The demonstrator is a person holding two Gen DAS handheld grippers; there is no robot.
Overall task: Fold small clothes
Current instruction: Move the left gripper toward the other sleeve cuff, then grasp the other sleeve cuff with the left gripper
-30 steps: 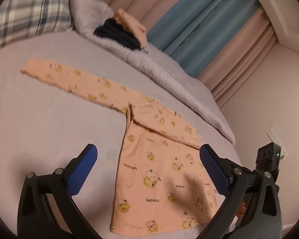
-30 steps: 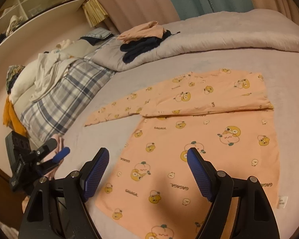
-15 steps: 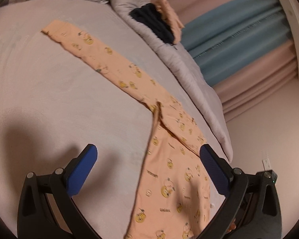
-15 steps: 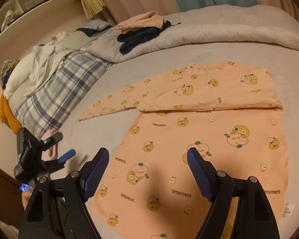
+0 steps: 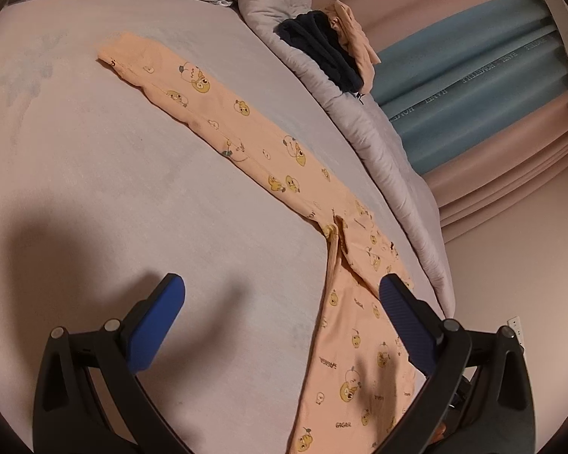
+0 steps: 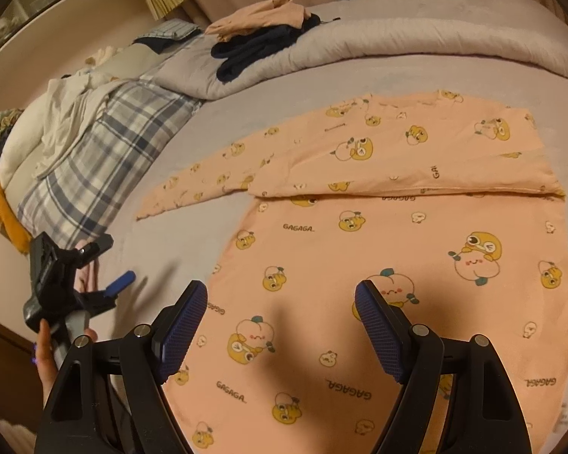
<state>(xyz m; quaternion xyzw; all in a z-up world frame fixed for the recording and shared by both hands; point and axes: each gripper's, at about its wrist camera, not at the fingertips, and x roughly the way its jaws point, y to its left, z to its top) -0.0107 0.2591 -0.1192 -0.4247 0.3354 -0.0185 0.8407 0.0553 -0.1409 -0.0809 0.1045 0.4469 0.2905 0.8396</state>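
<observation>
Two sets of tongs, both wide & empty. Peach shirt [image 6: 378,234] lies flat on bed [image 5: 94,189], one side already folded in, prob. to narrow it. One sleeve [image 5: 216,121] is out toward upper left; left tongs [image 5: 280,317] aim near it. Right tongs [image 6: 282,325] hover over hem at lower centre.

Shirt [image 6: 397,249] lies flat on bed [image 5: 94,196]; one sleeve folded across body, other sleeve [image 5: 223,121] extended toward pillow [image 6: 94,159]. Quilt [image 6: 416,34] behind shirt; clothes pile [image 6: 261,41] on quilt.
</observation>
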